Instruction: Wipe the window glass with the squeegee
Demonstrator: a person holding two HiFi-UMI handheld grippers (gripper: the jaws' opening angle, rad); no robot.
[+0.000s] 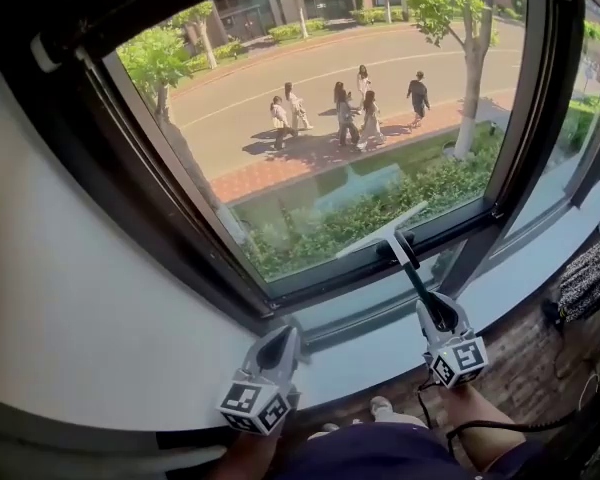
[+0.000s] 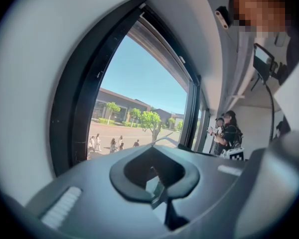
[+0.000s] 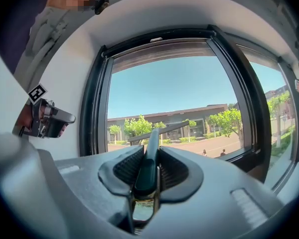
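Observation:
The squeegee (image 1: 400, 248) has a pale blade (image 1: 380, 230) lying tilted against the lower part of the window glass (image 1: 330, 118), just above the bottom frame. My right gripper (image 1: 435, 311) is shut on its dark handle (image 3: 148, 166), and the blade (image 3: 159, 132) shows ahead across the pane in the right gripper view. My left gripper (image 1: 278, 340) hovers over the white sill (image 1: 370, 353), left of the squeegee and apart from it. Its jaws (image 2: 154, 166) stand open with nothing between them. The left gripper (image 3: 50, 118) also shows at the left of the right gripper view.
A thick black window frame (image 1: 525, 118) surrounds the pane, with another pane (image 1: 592, 118) to its right. A white wall (image 1: 60, 298) fills the left. A brick floor (image 1: 540, 368) and a cable (image 1: 480, 428) lie lower right. Two people (image 2: 224, 133) stand further along the windows.

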